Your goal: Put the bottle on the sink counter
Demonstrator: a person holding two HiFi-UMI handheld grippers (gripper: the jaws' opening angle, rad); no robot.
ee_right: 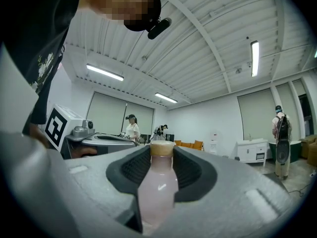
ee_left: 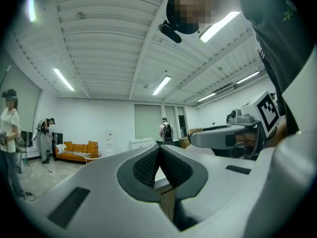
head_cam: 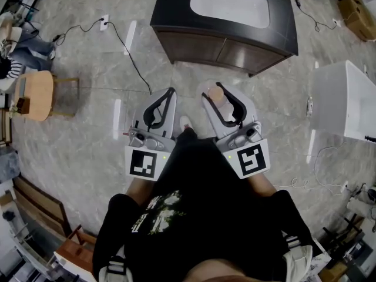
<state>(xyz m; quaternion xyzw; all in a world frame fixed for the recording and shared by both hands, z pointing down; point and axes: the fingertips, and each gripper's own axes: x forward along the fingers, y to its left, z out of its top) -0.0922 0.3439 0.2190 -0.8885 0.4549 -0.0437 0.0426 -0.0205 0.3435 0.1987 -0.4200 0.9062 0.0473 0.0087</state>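
Note:
A pale pink bottle with a tan cap stands upright between the jaws of my right gripper, which is shut on its body. In the head view the same bottle shows at the tip of the right gripper, held close in front of the person's body. My left gripper is beside it, shut, with nothing in it; its dark pads meet at the tip. The sink counter, a dark cabinet with a white basin, stands on the floor ahead, apart from both grippers.
A round wooden stool stands at the left, a white box at the right. A cable runs over the marble floor towards the counter. Other people and an orange sofa are far off in the room.

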